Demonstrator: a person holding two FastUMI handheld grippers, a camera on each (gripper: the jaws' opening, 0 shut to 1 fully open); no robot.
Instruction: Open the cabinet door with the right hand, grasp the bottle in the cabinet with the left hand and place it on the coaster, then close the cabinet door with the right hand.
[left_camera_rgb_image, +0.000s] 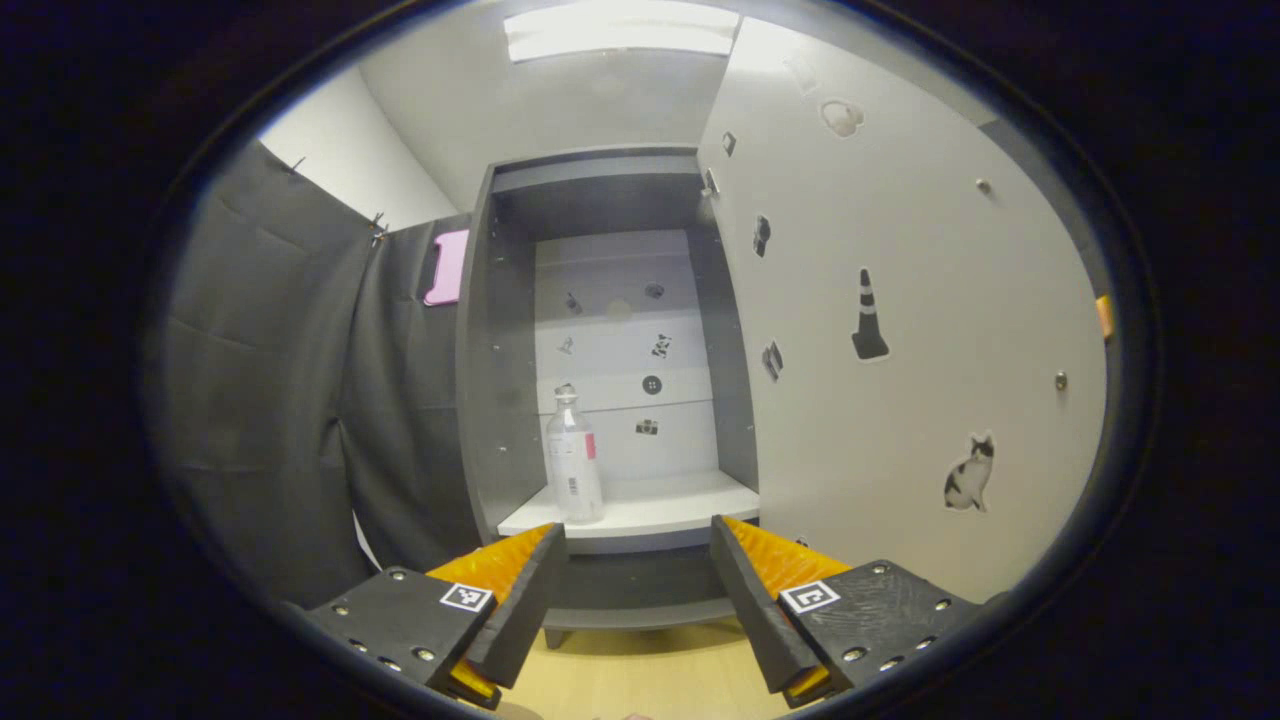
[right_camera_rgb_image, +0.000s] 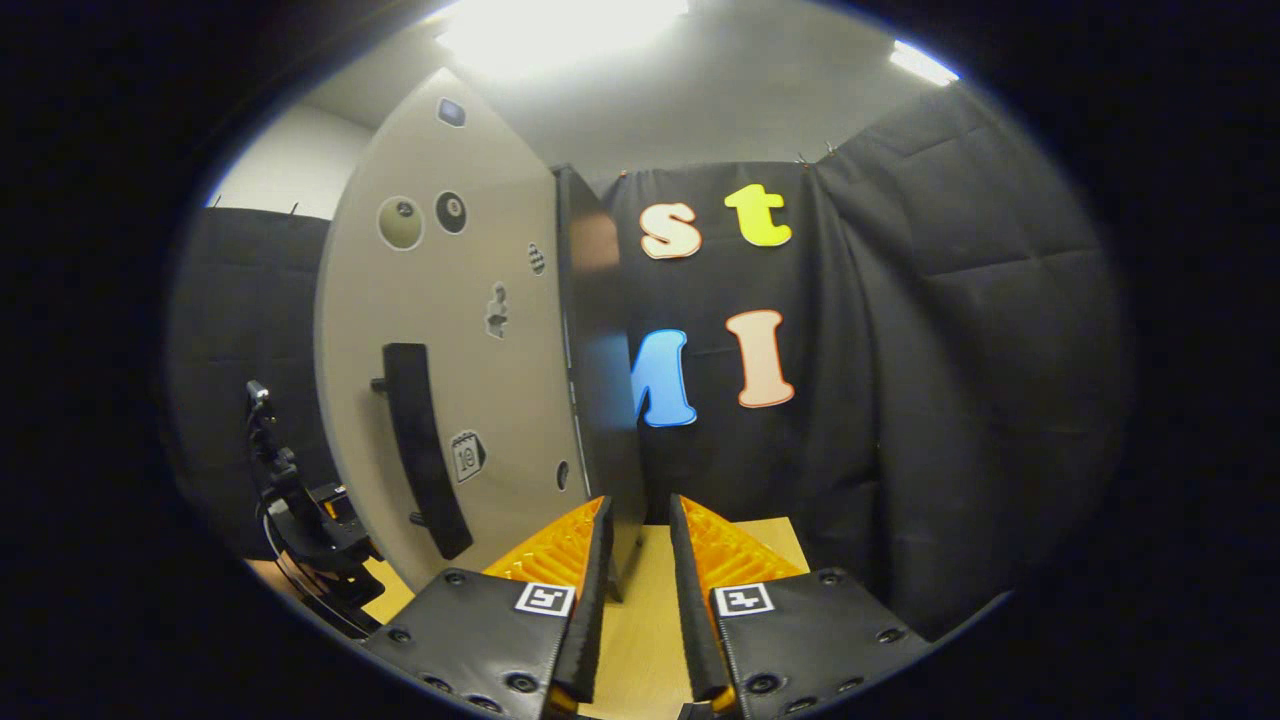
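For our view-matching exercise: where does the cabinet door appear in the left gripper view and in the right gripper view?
Left gripper view: cabinet door, open, right of centre.
Right gripper view: left of centre, black handle facing us.
Shared landmark: wooden surface at the bottom.

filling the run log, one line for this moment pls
door open | bottle on shelf | left gripper open, facing bottle | right gripper at door edge

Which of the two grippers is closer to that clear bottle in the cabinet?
Left. The left gripper faces the bottle on the shelf; the right gripper sits at the open door's edge.
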